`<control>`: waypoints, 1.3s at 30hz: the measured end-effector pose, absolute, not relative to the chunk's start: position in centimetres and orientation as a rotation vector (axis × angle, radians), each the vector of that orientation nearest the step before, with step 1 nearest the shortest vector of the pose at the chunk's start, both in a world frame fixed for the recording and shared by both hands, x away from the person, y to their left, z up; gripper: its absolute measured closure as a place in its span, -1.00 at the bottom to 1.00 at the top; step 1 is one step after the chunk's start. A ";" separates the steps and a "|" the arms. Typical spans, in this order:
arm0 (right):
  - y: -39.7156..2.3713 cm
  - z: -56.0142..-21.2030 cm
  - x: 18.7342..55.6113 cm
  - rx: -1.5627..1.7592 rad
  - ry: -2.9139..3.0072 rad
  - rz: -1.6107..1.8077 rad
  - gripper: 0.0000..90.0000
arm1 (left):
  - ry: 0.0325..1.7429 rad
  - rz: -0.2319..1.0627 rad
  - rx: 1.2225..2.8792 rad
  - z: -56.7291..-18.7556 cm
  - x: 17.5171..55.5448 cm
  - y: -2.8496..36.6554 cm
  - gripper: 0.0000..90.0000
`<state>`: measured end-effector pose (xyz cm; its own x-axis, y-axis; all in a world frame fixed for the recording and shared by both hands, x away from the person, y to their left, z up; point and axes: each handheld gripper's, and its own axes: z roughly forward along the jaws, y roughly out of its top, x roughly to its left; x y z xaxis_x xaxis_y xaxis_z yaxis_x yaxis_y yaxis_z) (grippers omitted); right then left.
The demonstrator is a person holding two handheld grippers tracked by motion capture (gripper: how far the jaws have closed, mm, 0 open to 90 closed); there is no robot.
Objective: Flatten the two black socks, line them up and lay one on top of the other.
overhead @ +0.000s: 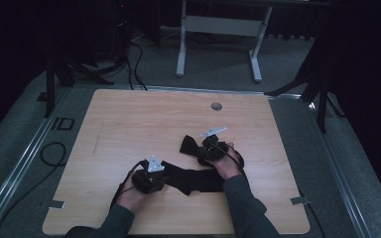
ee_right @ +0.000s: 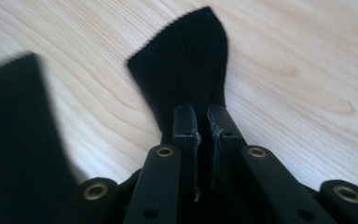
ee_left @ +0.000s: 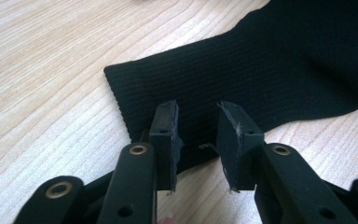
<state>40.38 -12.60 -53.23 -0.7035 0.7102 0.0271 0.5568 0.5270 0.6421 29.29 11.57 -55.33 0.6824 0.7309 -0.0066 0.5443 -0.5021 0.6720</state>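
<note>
The table [overhead: 129,119] is a pale wood-grain slab with rounded corners and a small round grey cap [overhead: 217,106] set near its far edge. On its near half lies a black sock [overhead: 196,178], a soft ribbed knit, stretched flat between the two hands; its cuff end [ee_left: 126,93] is cut straight with a fine ribbed border, and the other end [ee_right: 186,56] narrows to a rounded tongue lying on the wood. The left gripper [ee_left: 196,135], black with a grey three-cornered plate on top, sits over the cuff with its jaws spread; the square pads [ee_left: 235,135] stand apart above the knit and press nothing. The right gripper [ee_right: 204,130] has its jaws pressed nearly together, pinching a thin fold of the sock near the narrow end.
</note>
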 end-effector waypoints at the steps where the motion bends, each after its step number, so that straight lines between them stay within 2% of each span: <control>1: -12.4 -52.8 40.1 1.062 2.527 0.952 0.85 | 0.976 0.375 2.232 -55.3 29.2 11.6 0.52; 14: -10.6 -48.5 35.3 0.936 2.494 1.127 0.85 | 1.044 0.476 2.093 -53.7 28.8 13.7 0.50; 19: -9.5 -48.1 32.9 0.926 2.496 1.163 0.84 | 1.100 0.503 2.061 -53.4 28.9 14.7 0.65; 26: -8.1 -49.8 31.5 0.945 2.555 1.129 0.84 | 1.131 0.505 2.033 -53.1 28.8 15.2 0.77; 32: -7.4 -52.1 31.4 0.983 2.599 1.091 0.83 | 1.114 0.493 2.047 -53.2 28.7 15.0 0.81; 39: -6.9 -53.1 31.2 0.990 2.624 1.088 0.82 | 1.104 0.486 2.062 -53.3 28.7 14.8 0.82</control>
<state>31.22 -6.87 -53.14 -0.7754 0.6198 0.1208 0.5234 0.5237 0.6722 28.66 14.76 -53.31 0.5587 0.8293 -0.0126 0.5512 -0.3599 0.7528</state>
